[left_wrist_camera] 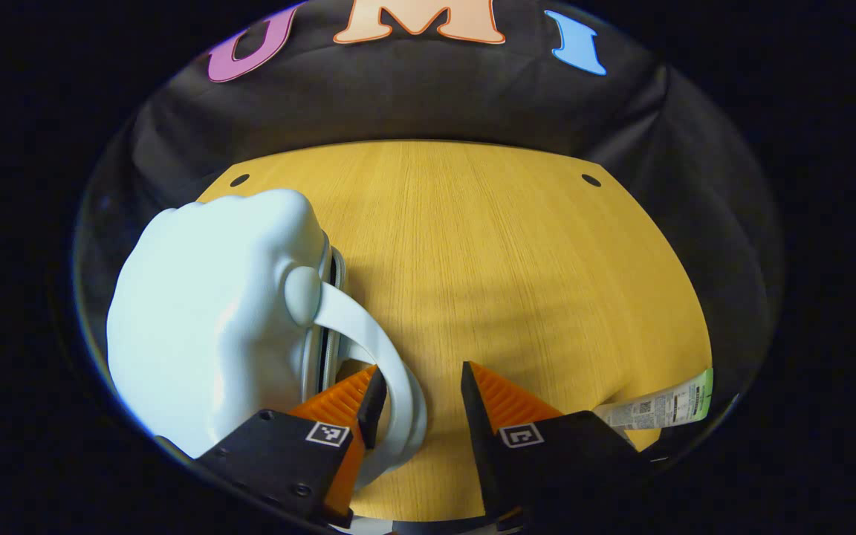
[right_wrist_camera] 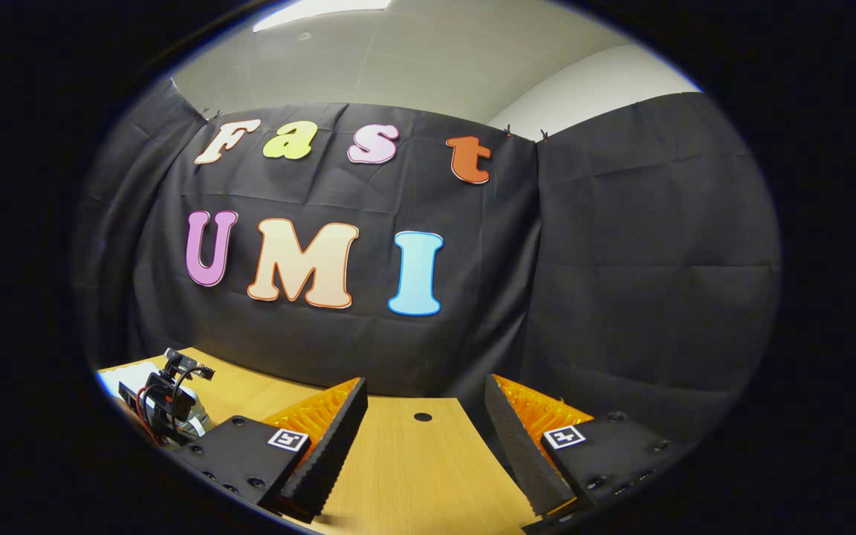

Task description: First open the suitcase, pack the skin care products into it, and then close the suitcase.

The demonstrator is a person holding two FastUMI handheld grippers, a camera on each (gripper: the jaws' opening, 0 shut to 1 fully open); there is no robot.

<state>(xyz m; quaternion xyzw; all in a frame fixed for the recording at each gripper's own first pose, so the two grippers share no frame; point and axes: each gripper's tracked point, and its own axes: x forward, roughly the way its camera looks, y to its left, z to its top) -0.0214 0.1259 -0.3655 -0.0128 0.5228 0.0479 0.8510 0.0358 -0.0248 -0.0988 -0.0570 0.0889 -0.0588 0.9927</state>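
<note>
One pale blue hard suitcase [left_wrist_camera: 205, 327] stands on the yellow wooden table [left_wrist_camera: 502, 253].

The left gripper [left_wrist_camera: 417, 386] is spread apart around its one white handle [left_wrist_camera: 383, 349]. The right gripper [right_wrist_camera: 424, 420] is spread apart, holding nothing. One labelled tube [left_wrist_camera: 662, 407] lies nearby.

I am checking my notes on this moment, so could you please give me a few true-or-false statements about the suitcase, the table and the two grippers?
1. The suitcase lies closed on the wooden table. True.
2. The left gripper is clamped shut. False: its jaws stand apart, with the suitcase's handle beside one finger.
3. The right gripper holds a bottle. False: it is open, nothing between its fingers.
4. A labelled tube lies at the table's edge. True.
</note>
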